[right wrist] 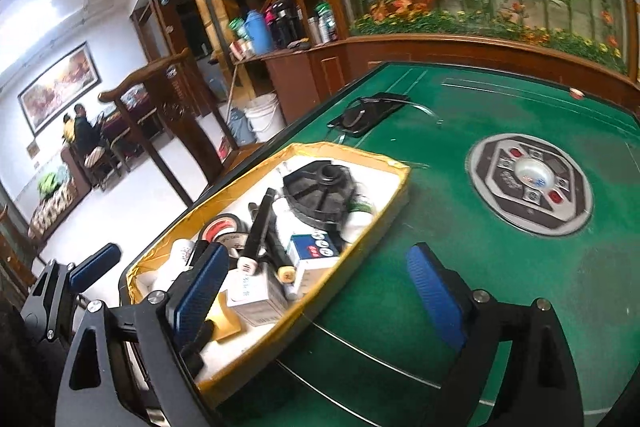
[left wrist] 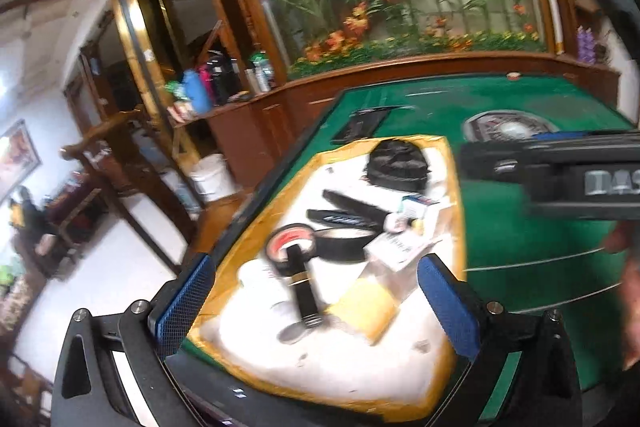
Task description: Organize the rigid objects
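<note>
**Box nearly full, both tongs empty**

You are holding two tongs over a green felt table point(right wrist: 520, 267). Your left gripper point(left wrist: 316, 303) has its blue pads spread wide with nothing pinched between them; it hangs over the near end of a yellow-rimmed box point(left wrist: 454, 187) lined in white. Your right gripper point(right wrist: 320, 287) is also spread wide and empty, with its left pad over the near corner of the same box point(right wrist: 352, 147) and its right pad over bare felt.

The rigid objects appear to be already gathered in that box. In the left wrist view, a black ribbed disc point(left wrist: 396, 163) sits at the far end, toward 12 o'clock. Two rolls of tape, one with a red core point(left wrist: 290, 243), lie near the middle. A black cylinder point(left wrist: 302, 283) lies across them toward 6 o'clock, with a yellow pad point(left wrist: 368, 307) at about 5 o'clock of it. Dark bars point(left wrist: 352, 211) and small white cartons point(left wrist: 416, 207) fill the 2 o'clock side.

Outside the box, a flat dark tray point(right wrist: 368, 113) rests on the felt at 12 o'clock, well apart from the box, and a round control panel point(right wrist: 528, 183) is set into the table at 3 o'clock. Judging by this, the sorting looks largely done; whether the tray belongs in the box you cannot tell.
</note>
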`<state>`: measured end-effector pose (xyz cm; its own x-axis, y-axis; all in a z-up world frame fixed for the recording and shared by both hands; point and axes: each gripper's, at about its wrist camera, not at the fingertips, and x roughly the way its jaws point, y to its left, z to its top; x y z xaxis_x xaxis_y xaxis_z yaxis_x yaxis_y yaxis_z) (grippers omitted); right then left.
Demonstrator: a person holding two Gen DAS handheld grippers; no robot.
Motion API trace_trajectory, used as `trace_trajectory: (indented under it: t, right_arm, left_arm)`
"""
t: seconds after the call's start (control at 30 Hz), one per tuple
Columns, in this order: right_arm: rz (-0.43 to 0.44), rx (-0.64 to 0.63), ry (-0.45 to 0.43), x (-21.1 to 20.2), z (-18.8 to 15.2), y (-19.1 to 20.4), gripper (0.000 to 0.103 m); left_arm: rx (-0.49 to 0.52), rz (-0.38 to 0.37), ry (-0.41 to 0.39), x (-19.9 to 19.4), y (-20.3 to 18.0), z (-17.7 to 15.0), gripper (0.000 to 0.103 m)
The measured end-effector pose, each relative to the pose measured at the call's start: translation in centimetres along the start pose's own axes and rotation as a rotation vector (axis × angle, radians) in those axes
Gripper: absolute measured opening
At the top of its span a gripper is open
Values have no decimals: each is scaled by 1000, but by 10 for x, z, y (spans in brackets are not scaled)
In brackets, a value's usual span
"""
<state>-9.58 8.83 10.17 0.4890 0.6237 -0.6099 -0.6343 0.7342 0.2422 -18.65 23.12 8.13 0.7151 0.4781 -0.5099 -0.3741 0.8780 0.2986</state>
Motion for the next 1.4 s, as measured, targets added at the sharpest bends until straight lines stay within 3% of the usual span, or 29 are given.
trace_trajectory:
  t: [0.17,0.27,0.37,0.57,0.63,0.77,0.9,1.4]
  right_arm:
    - [-59,-7,-40,-17,-17,-11,93]
    - [-75,-14,-43,-21,-25,-15,93]
    - [-79,-30,-36,-15,-33,-15,94]
    - [-40,-69,-7,-2,-37,-10,94]
    - [-1,-59,-9,-2,-36,-12,94]
    - [-7,-72,-15,-2,-34,-10,94]
    - [-8,-87,-13,-1,-34,-6,94]
    - [-24,-107,-15,-3,-35,3,94]
  left_arm:
    - [-66,-41,16,-3,19,-1,102]
    - [-24,12,70,3,16,3,102]
    - [-6,39,62,3,13,4,102]
    - [-52,-33,85,13,14,2,102]
    - [-65,-12,80,14,15,2,102]
    - [-90,-35,84,16,18,3,102]
    - [-80,2,98,22,18,0,102]
    - [-70,6,114,26,19,-5,102]
